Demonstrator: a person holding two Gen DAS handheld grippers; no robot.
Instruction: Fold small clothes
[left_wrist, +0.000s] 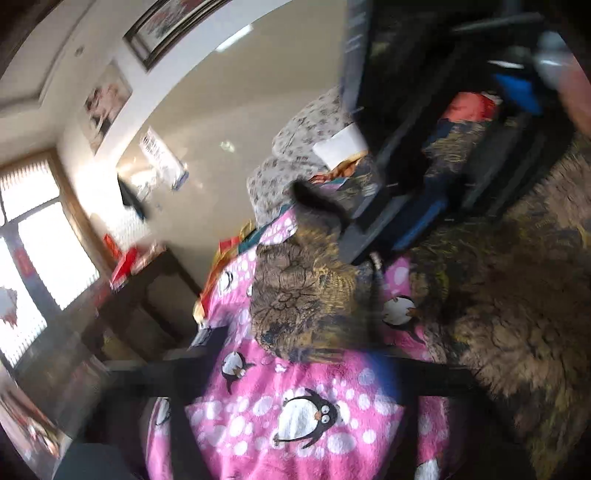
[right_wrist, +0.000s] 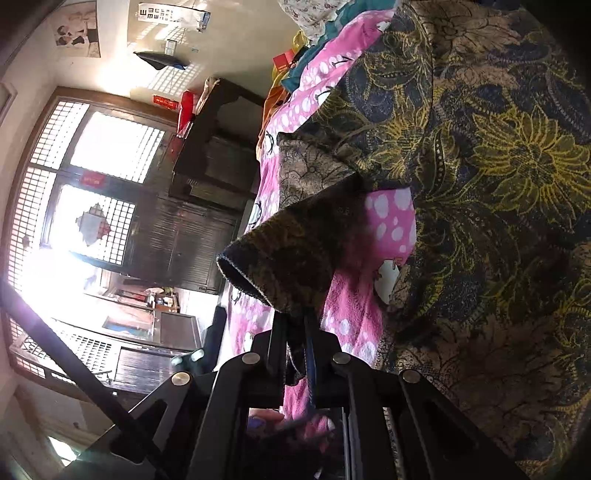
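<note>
A dark brown garment with yellow and navy flower print lies on a pink penguin blanket. My right gripper is shut on the garment's sleeve cuff and holds it up off the blanket. In the left wrist view the same garment lies to the right, and its sleeve hangs in the middle, held by the right gripper, which reaches in from the upper right. My left gripper is blurred over the pink blanket; its fingers stand wide apart with nothing between them.
A dark wooden cabinet stands beside the bed, below a bright latticed window. Grey floral bedding and colourful clothes lie at the far end of the blanket. Pictures hang on the white wall.
</note>
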